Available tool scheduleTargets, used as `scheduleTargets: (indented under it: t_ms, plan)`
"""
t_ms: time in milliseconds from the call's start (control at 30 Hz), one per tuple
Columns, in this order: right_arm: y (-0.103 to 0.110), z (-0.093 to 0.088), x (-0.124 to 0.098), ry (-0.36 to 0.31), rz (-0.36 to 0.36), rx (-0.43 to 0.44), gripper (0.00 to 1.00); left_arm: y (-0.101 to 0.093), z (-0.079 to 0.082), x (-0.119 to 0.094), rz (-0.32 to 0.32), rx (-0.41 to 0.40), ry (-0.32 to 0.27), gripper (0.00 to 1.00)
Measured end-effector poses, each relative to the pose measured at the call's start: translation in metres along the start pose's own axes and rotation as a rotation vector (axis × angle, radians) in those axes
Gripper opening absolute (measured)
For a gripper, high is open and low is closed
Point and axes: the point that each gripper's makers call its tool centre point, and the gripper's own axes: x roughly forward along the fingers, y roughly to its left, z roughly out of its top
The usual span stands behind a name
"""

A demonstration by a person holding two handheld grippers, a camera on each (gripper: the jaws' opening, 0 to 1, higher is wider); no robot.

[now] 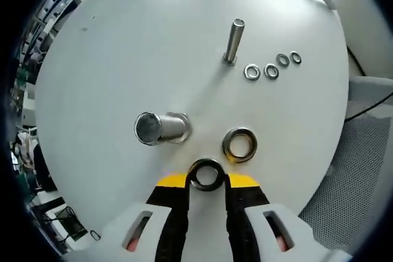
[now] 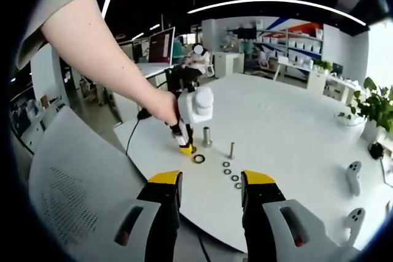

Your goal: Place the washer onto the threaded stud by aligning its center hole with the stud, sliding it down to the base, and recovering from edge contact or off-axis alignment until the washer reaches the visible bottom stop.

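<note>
Left gripper view: left gripper (image 1: 207, 179) jaws clamped on a dark washer (image 1: 206, 174) at the tips. Thick stud (image 1: 161, 128) just ahead-left; a second large washer (image 1: 239, 145) ahead-right on the white table (image 1: 123, 59). Thin threaded stud (image 1: 233, 41) and four small washers (image 1: 272, 66) farther ahead.

Right gripper view: right gripper (image 2: 210, 183) jaws apart, empty, well back from the work.

Risk: washer held tilted, so its edge may catch the stud top and jam off-axis.
</note>
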Motion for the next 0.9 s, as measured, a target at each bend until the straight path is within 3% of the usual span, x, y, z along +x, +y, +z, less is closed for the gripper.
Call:
scheduleTargets:
  t_ms: [367,900]
  plan:
    - [-0.002,0.001,0.0,-0.004,-0.008,0.004,0.4,0.013,-0.001,-0.015,0.008,0.022,-0.036,0.19]
    - [-0.002,0.001,0.0,-0.003,-0.009,0.005,0.4,0.024,0.017,-0.061,0.028,0.065,-0.146,0.19]
